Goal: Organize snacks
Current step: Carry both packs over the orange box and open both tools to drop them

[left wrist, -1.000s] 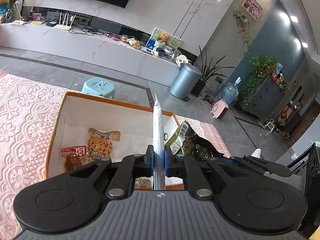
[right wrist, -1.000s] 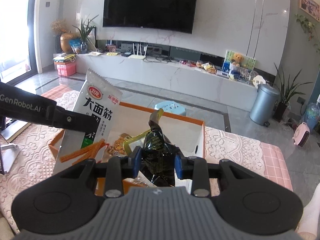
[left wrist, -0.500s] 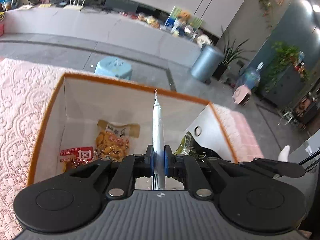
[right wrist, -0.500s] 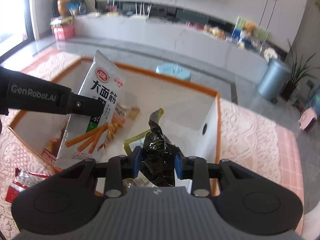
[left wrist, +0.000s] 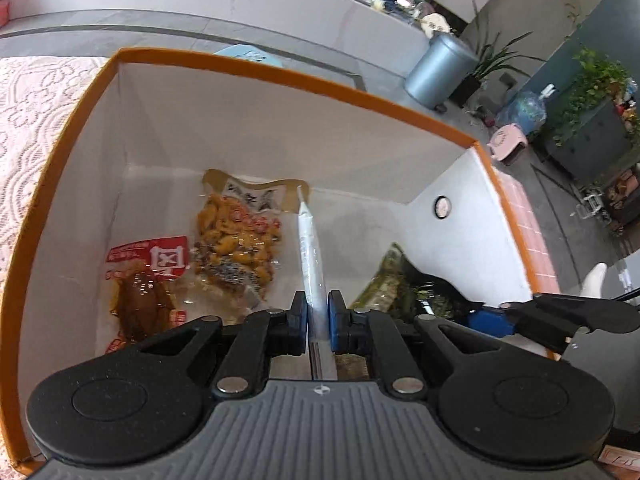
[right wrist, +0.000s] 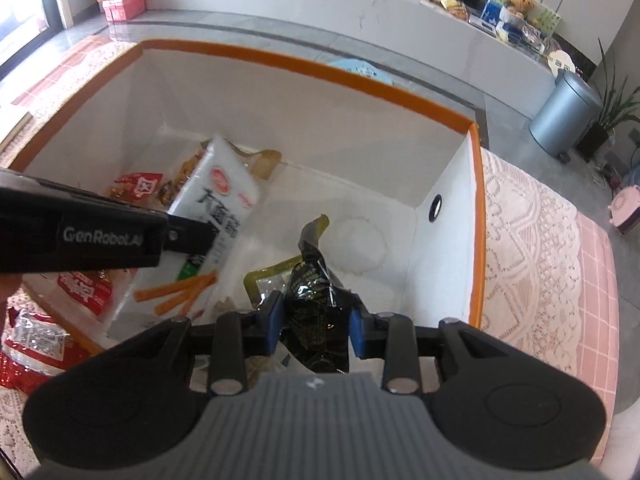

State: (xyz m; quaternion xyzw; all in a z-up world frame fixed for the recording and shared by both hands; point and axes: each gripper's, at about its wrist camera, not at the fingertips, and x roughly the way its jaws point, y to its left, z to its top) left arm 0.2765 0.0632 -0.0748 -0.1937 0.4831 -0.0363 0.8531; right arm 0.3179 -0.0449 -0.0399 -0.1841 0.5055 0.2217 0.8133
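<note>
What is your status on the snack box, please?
Left tool shut on white packet, right tool shut on dark packet. Both over the orange-rimmed box. Two snack bags on its floor; nothing blocking.

Both views are bright with daylight, and in the right wrist view it enters from a window (right wrist: 24, 4) at the far left beyond the box (right wrist: 304, 64), whose white inner walls glow evenly with only soft shadows in the corners. The white snack packet (right wrist: 224, 200) inside the box is smeared by motion blur, while the packets on the box floor (left wrist: 236, 236) in the left wrist view are sharper. Fisheye distortion bows the box rim and the room behind it, and the frame corners darken.
</note>
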